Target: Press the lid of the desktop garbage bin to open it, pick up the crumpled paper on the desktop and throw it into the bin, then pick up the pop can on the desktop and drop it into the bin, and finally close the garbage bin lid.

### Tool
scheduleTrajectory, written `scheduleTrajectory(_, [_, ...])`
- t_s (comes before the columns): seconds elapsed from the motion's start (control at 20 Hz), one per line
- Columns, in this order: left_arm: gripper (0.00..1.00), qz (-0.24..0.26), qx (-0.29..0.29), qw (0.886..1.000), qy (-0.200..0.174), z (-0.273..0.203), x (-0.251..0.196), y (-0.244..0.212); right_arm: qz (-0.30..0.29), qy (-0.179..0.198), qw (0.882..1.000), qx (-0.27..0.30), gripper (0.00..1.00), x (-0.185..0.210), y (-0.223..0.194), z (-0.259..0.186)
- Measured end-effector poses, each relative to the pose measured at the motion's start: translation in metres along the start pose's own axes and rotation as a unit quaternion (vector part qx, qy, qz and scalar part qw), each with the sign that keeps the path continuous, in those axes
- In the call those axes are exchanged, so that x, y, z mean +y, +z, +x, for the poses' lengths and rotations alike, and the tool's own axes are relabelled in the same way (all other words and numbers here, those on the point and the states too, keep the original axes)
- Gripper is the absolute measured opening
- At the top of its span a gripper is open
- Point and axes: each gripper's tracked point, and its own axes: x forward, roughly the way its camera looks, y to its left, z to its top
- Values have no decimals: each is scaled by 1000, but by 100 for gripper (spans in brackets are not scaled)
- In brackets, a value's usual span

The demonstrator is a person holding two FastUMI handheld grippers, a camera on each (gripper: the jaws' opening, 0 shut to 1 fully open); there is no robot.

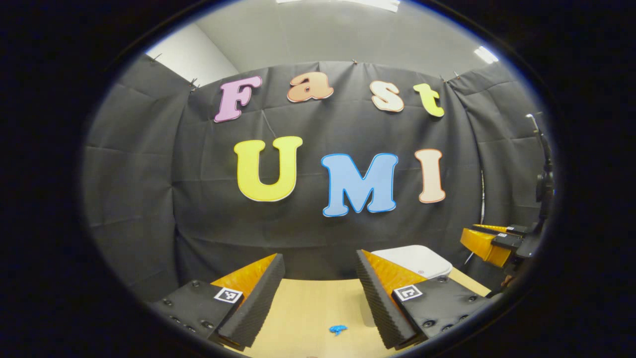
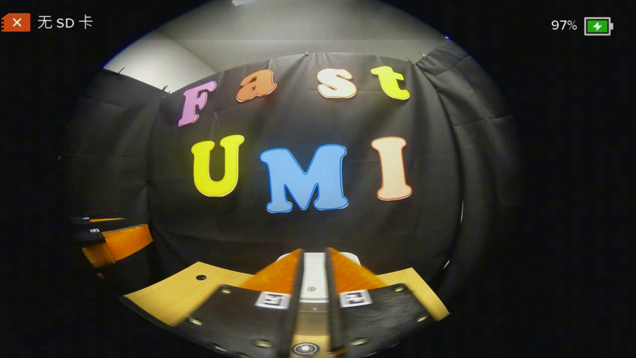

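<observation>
White garbage bin [image 2: 315,278], lid closed, dead ahead of the right tool.

White lid shows in the narrow slot between the right tool [image 2: 314,298] fingers, which are drawn nearly together with nothing gripped, held level above the wooden tabletop [image 2: 189,293] and aimed at the booth wall. Off to that tool's left hangs the left tool [image 1: 320,293], level too, fingers spread wide and released; from it the bin [image 1: 417,261] sits just past its right finger, and a small blue scrap [image 1: 338,329] lies on the tabletop between its fingers.
</observation>
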Motion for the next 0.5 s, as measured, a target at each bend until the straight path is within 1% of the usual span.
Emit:
scheduleTrajectory(0.05, [94, 0, 0, 1000, 1, 0, 0, 0, 1, 5, 1000, -2, 7, 2, 3, -1])
scheduleTrajectory(0.35, [94, 0, -2, 1000, 3, 5, 2, 2, -3, 29, 999, 14, 7, 15, -9, 14])
scheduleTrajectory(0.5, [94, 2, -4, 1000, 0, 3, 1, 3, -6, 36, 999, 35, 7, 20, -23, 29])
